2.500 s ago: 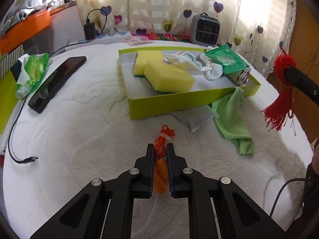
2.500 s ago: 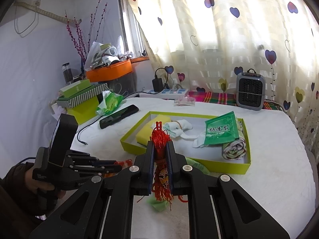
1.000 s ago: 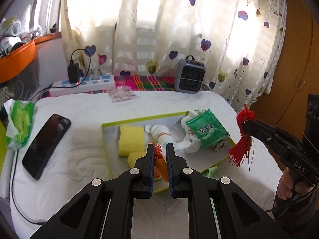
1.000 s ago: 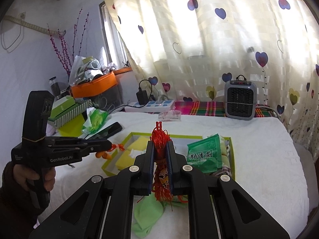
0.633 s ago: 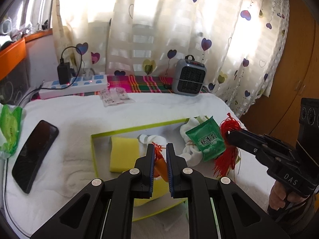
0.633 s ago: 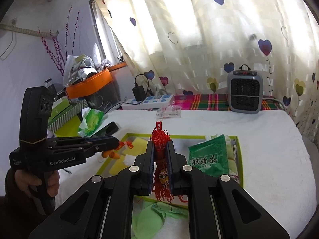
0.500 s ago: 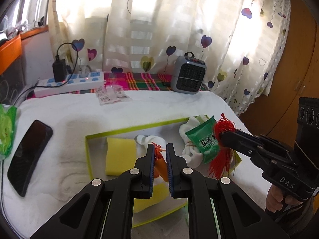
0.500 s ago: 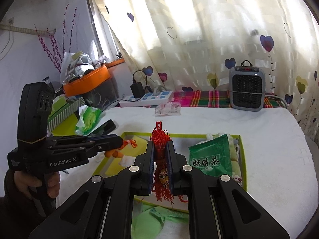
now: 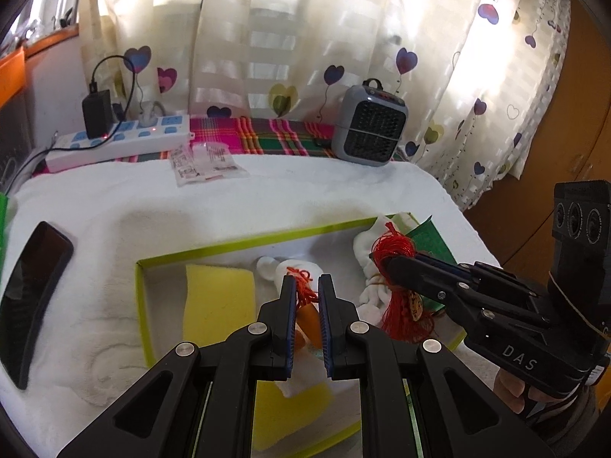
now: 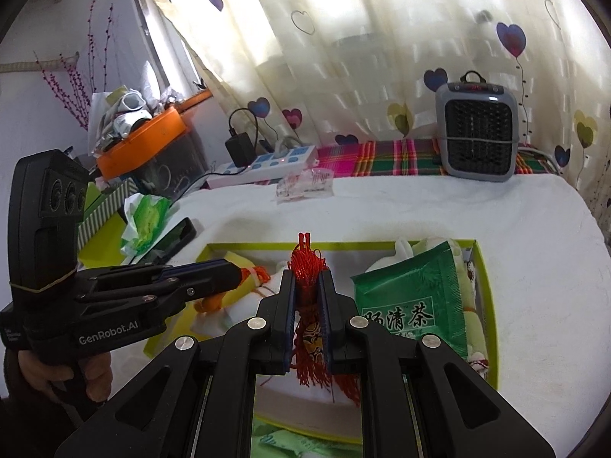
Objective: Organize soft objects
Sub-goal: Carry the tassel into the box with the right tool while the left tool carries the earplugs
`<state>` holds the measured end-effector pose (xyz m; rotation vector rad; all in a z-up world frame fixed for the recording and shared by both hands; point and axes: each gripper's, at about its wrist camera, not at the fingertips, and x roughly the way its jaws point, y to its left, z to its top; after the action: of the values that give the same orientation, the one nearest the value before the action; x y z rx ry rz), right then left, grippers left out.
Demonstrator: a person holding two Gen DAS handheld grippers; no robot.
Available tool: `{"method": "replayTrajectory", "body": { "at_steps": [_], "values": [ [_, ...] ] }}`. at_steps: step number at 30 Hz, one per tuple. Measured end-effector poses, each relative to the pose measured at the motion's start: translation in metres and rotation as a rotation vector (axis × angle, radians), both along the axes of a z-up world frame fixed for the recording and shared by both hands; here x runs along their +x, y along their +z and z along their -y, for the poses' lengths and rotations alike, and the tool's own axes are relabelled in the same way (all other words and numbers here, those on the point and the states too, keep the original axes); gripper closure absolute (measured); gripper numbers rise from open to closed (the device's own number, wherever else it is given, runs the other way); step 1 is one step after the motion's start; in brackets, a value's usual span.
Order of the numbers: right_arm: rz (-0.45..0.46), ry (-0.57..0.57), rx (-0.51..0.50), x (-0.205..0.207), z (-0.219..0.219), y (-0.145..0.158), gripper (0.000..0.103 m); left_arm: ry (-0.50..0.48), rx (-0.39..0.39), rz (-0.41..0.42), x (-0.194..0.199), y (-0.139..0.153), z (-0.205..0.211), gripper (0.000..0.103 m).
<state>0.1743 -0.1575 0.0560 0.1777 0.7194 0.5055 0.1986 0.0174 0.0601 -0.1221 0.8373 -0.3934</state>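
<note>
My left gripper pinches a small orange charm on red cord, held above the lime-green box on the white blanket. My right gripper clamps a red tassel ornament over the same box, beside the green tea packet. A yellow sponge and white socks lie inside the box.

The table is covered with a white fluffy cloth. A lime-green box lies on it near the front. Left of the box lies a black phone. Behind the box is a clear plastic packet, and further behind it a white power strip and a grey heater on a plaid cloth.
</note>
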Motion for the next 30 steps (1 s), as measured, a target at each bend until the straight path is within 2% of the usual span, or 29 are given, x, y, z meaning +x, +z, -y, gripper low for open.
{"method": "replayTrajectory", "body": {
  "at_steps": [8,13,18,23,30],
  "values": [
    [-0.032,-0.032,-0.041,0.009,0.000,-0.014,0.091,-0.005,0.021,-0.019,0.003,-0.010,0.006,0.092],
    [-0.030,-0.039,-0.051,0.011,0.000,-0.017,0.091,-0.016,0.031,-0.024,0.004,-0.012,0.011,0.092],
    [-0.004,-0.040,-0.108,0.009,-0.006,-0.018,0.091,-0.015,0.034,-0.026,0.004,-0.013,0.012,0.092],
    [-0.005,-0.047,-0.095,0.010,-0.004,-0.019,0.090,-0.010,0.040,-0.030,0.004,-0.015,0.012,0.083],
    [0.000,-0.057,-0.096,0.008,-0.004,-0.019,0.088,-0.011,0.045,-0.028,0.004,-0.015,0.013,0.080]
  ]
}}
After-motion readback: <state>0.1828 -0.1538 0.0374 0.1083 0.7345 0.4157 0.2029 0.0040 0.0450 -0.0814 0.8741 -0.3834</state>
